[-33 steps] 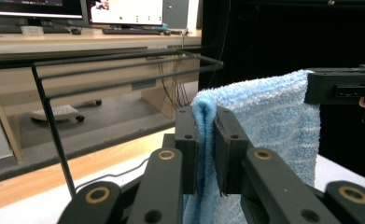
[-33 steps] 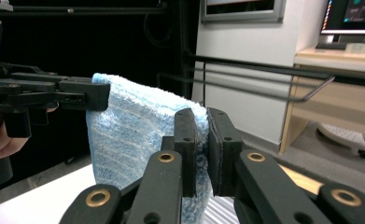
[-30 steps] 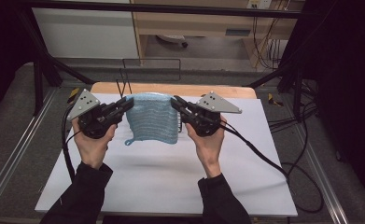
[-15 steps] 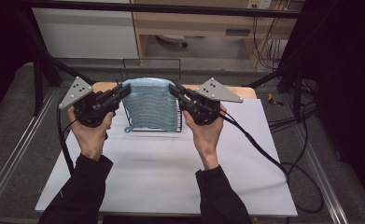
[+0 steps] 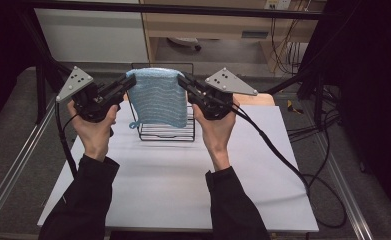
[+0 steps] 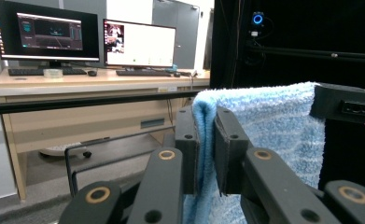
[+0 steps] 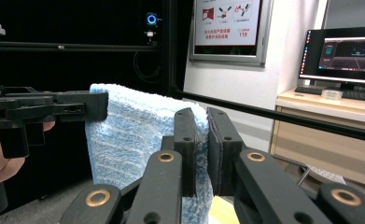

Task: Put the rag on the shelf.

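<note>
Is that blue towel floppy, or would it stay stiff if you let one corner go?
Probably floppy: the blue towel hangs down limp between the left gripper and the right gripper. It sags from its pinched top corners, so a freed corner would likely drop. Its fuzzy pile looks grippy, not slippery.

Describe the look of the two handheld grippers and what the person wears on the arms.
Both the left gripper and right gripper are black, with long black fingers studded with brass-ringed pivots. Each carries a grey three-cornered plate dotted with small holes and trails a black cable. The person wears dark long sleeves.
</note>
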The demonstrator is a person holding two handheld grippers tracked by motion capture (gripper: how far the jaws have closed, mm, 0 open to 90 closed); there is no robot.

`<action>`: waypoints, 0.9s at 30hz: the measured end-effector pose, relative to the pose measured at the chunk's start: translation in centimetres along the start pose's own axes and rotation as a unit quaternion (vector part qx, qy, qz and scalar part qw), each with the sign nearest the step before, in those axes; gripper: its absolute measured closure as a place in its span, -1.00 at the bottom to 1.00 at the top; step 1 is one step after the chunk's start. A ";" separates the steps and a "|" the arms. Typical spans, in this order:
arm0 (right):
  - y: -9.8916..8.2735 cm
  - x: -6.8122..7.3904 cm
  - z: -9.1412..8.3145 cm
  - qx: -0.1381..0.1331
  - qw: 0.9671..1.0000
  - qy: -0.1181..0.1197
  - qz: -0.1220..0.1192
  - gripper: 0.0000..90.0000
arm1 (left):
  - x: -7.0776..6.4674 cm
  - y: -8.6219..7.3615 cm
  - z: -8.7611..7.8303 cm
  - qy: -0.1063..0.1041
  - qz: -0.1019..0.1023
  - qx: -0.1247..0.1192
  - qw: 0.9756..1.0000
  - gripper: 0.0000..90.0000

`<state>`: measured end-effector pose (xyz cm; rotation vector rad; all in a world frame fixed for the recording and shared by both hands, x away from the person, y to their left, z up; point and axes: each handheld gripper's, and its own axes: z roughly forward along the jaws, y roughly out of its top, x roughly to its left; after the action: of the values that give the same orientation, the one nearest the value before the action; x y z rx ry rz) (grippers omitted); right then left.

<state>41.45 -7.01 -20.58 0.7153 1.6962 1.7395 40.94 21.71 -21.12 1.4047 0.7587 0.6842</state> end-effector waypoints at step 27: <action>3.8 -2.2 2.5 -0.030 1.000 -0.008 -0.004 0.86 | 0.8 4.2 2.2 0.014 0.012 -0.027 0.999 0.80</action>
<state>44.60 -6.93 -16.63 0.6941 1.6273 1.7661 43.29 21.25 -16.95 1.3601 0.7411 0.7395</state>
